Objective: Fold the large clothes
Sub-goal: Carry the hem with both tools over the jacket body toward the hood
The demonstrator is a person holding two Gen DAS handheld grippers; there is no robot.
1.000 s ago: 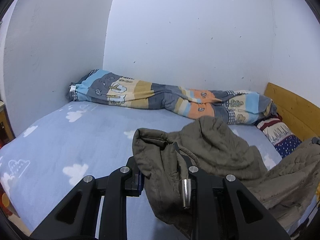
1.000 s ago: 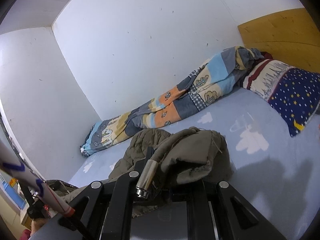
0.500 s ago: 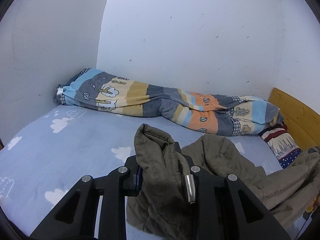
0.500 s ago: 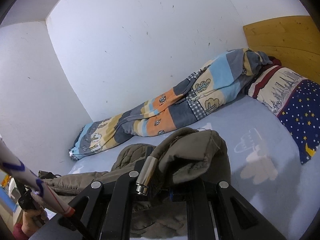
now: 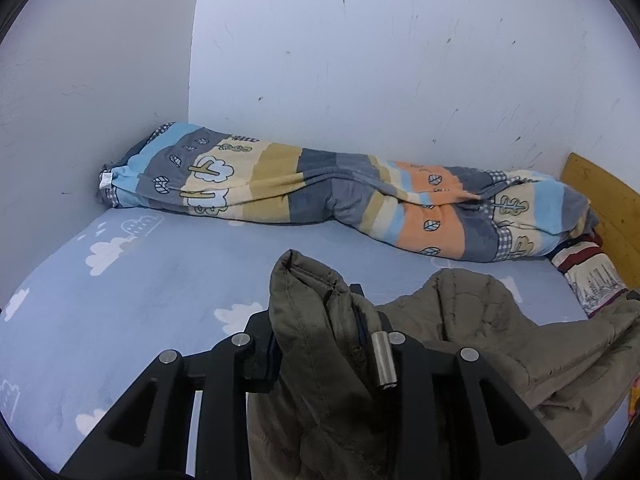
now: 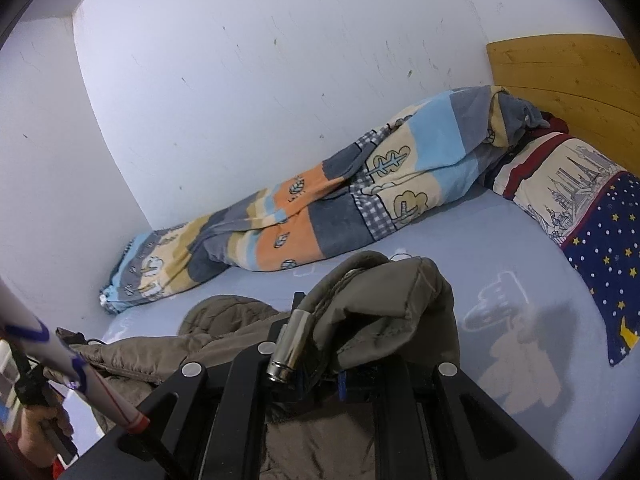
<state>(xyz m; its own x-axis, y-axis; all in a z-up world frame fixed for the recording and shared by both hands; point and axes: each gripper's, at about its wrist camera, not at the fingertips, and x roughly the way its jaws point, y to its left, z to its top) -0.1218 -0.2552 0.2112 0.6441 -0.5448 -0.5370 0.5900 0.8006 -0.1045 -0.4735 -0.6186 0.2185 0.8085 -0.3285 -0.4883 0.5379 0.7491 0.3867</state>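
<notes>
Bedding fills both views: a light blue sheet (image 5: 168,280) printed with white clouds covers the bed, and a rolled quilt (image 5: 328,196) in blue, cream, grey and orange bands lies along the far edge against the white wall (image 5: 380,60). In the left wrist view, the left gripper (image 5: 320,336) has its jaws closed on a bunched fold of the olive padded jacket (image 5: 492,332), with a metal drawcord tip (image 5: 383,360) hanging down just beside the right finger. The rest of the jacket trails off to the right across the near part of the sheet, rumpled, toward the patterned pillow (image 5: 592,280) and the wooden headboard (image 5: 604,200) at the bed's right end. In the right wrist view, a hand (image 6: 40,436) shows at the lower left corner beside a white rod with blue marks (image 6: 80,368). The jacket (image 6: 224,336) runs from there across the near edge of the bed to the right gripper (image 6: 320,376), whose jaws are clamped on another gathered fold, a second metal cord tip (image 6: 286,348) resting against the left finger. Farther right on the sheet (image 6: 460,248) lies the pillow (image 6: 592,216), starred navy on its near half, against the headboard (image 6: 560,76), with the quilt (image 6: 320,216) touching its far end.
</notes>
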